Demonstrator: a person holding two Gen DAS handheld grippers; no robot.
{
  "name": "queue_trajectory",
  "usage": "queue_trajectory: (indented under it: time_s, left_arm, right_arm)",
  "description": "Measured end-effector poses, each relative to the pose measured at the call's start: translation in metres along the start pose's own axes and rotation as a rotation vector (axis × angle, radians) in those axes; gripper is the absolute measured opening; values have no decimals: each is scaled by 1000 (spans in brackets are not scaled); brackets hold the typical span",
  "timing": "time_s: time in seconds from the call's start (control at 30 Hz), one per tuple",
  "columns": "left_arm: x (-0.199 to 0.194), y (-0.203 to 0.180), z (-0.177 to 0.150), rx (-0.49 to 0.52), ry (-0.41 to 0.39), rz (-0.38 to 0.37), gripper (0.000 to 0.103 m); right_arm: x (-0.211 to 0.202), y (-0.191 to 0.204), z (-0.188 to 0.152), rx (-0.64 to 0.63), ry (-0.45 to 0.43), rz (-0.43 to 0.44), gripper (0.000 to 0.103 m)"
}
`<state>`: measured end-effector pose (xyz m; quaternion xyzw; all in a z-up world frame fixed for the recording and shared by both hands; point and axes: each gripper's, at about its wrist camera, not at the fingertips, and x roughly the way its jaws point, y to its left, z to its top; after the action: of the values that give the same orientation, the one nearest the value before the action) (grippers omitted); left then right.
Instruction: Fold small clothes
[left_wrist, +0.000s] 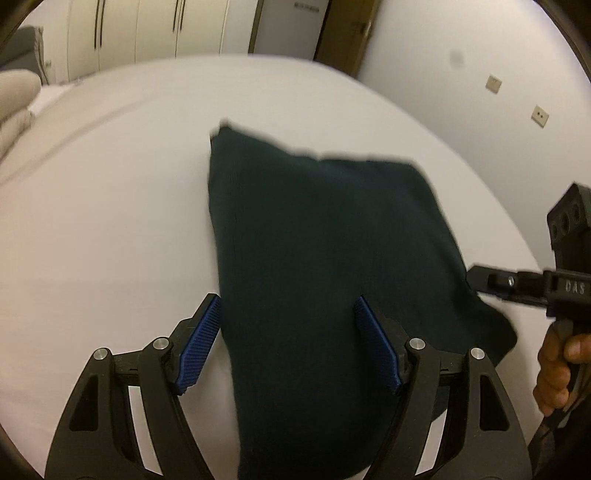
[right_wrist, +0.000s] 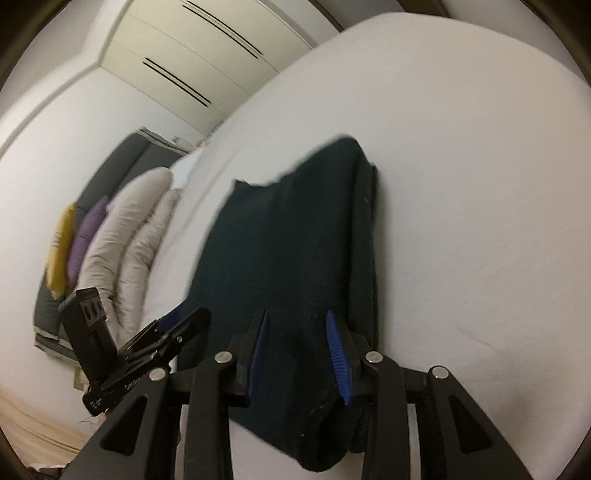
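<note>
While the dark green knit garment (left_wrist: 325, 258) lies lengthwise away from you on the bed (left_wrist: 110, 221), left tongs (left_wrist: 286, 345) and right tongs (right_wrist: 297, 354) both hang spread over its near end.

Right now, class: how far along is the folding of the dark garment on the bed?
Done: the dark green garment lies on the white bed as a layered rectangle. In hand: nothing; the left gripper and right gripper both hover open over its near end. Left: probably another fold, or setting it aside.
</note>
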<state>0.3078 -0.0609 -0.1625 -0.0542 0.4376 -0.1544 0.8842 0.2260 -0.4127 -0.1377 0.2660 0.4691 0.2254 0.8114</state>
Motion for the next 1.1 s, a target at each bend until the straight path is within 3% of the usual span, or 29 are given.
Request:
queue_trajectory:
  time_s: [0.1, 0.17, 0.3, 0.33, 0.4, 0.5, 0.63, 0.73, 0.8, 0.87, 0.93, 1.0, 1.03, 1.1]
  left_arm:
    - [12, 11, -5, -9, 23, -23, 73]
    - [18, 24, 1, -12, 23, -32, 73]
    - [6, 36, 13, -23, -1, -38, 73]
    - [3, 40, 17, -24, -15, -34, 73]
    - [-8, 51, 29, -29, -65, -17, 73]
    - [-9, 57, 45, -23, -84, -4, 73]
    - [21, 59, 46, 20, -14, 24, 73]
    - [32, 67, 38, -13, 7, 7, 75]
    - [34, 77, 44, -15, 10, -5, 75]
    - [34, 81, 47, -1, 15, -7, 75]
    - [28, 81, 45, -9, 16, -19, 75]
    - [18, 93, 51, -41, -6, -42, 75]
    - [9, 106, 58, -60, -38, -35, 75]
    - [-6, 125, 68, -111, -81, -11, 78]
  right_arm:
    - [3, -14, -5, -12, -7, -79, 22]
    - [4, -26, -10, 15, -5, -42, 20]
    - [-5, -32, -14, 19, -27, -47, 20]
    - [-9, -30, -14, 19, -38, -81, 26]
    - [-20, -27, -13, 17, -70, -117, 27]
    - [-34, -4, -13, -14, -108, -66, 27]
    - [-17, 36, -26, -141, -49, 14, 27]
    - [8, 37, -40, -183, 21, -51, 26]
    - [14, 23, -46, -155, 30, -50, 19]
    - [7, 11, -48, -141, 12, -40, 6]
    - [-4, 2, -50, -130, 4, -47, 4]
    - [-15, -1, -49, -128, -12, -53, 5]
    - [-23, -1, -48, -133, -28, -70, 10]
    - [-38, -4, -43, -119, -62, -67, 35]
